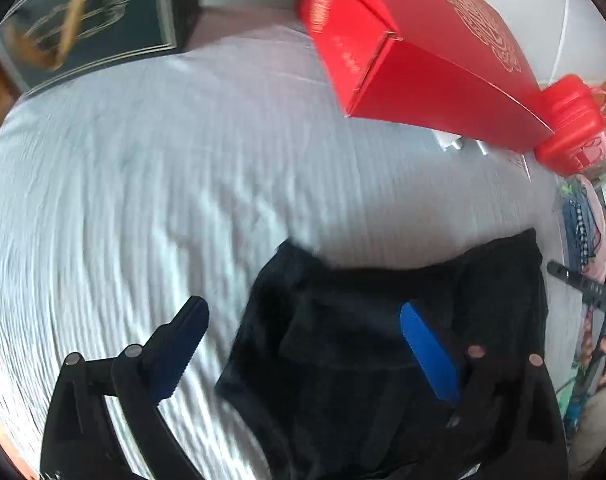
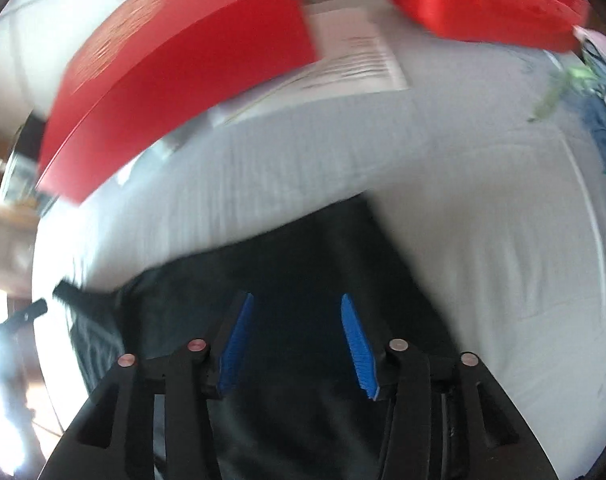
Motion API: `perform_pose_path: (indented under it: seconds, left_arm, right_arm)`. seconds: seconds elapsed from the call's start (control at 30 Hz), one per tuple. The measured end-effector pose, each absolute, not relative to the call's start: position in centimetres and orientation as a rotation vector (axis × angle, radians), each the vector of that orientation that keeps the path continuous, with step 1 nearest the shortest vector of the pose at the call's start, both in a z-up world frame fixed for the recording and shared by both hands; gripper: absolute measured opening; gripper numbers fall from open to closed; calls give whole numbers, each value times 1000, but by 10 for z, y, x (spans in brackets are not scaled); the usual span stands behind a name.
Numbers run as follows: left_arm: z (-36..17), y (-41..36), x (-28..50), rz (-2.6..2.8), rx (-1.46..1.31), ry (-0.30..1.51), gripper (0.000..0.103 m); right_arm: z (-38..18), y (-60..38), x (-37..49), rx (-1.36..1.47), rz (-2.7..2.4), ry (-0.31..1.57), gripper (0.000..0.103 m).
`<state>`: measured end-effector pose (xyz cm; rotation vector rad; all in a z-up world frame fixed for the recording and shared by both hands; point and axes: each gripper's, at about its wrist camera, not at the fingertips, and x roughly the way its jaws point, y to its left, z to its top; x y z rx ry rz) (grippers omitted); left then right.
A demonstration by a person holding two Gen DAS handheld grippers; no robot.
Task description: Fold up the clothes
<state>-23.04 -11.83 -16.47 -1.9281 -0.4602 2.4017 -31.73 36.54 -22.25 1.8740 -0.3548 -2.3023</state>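
My left gripper (image 1: 303,344) hangs with its two blue-padded fingers spread wide, one over the bare white cover, the other over the dark cloth, gripping nothing; my right gripper (image 2: 297,344) also stands with its fingers apart, the black garment (image 2: 295,264) lying beneath and between them, and I cannot tell whether the pads touch it. The garment (image 1: 363,320) sits at the near side of the bed (image 1: 143,200), which wears a white ribbed cover, rumpled in soft ridges. To the left of the garment the cover lies bare right out to the bed's rounded edge, and a broad band of it runs bare ahead as far as the boxes. The garment's far edge runs fairly straight in the left view, with one corner poking up at its left end; in the right view its right edge slants away over clear cover. I count one black garment, folded over into overlapping layers, plain and without any pattern I can make out through the blur. Beyond it lie two red things: a large flat red box (image 1: 423,40) with pale printing on its lid and a smaller red container (image 1: 571,124) touching its end. A printed white paper (image 2: 355,60) lies just beside the box. A dark framed panel (image 1: 87,20) stands at the far left corner, and a patterned blue-and-pink cloth (image 1: 583,224) lies at the bed's right edge
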Motion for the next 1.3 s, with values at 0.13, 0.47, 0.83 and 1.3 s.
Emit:
perform_pose_path:
  seconds: [0.13, 0.47, 0.83, 1.3]
  left_arm:
    - [-173, -104, -260, 2389, -1986, -380, 96]
    - [-224, -102, -262, 2269, -2237, -304, 87]
    - [-143, -100, -153, 2364, -1921, -414, 19]
    - [-203, -33, 59, 2394, -1969, -292, 27]
  right_arm:
    - [-226, 383, -349, 1946, -2330, -359, 47]
    - [-260, 365, -384, 1970, -2313, -191, 49]
    - [-186, 404, -276, 1567, -2281, -294, 10]
    - [-244, 451, -42, 1769, -2078, -214, 10]
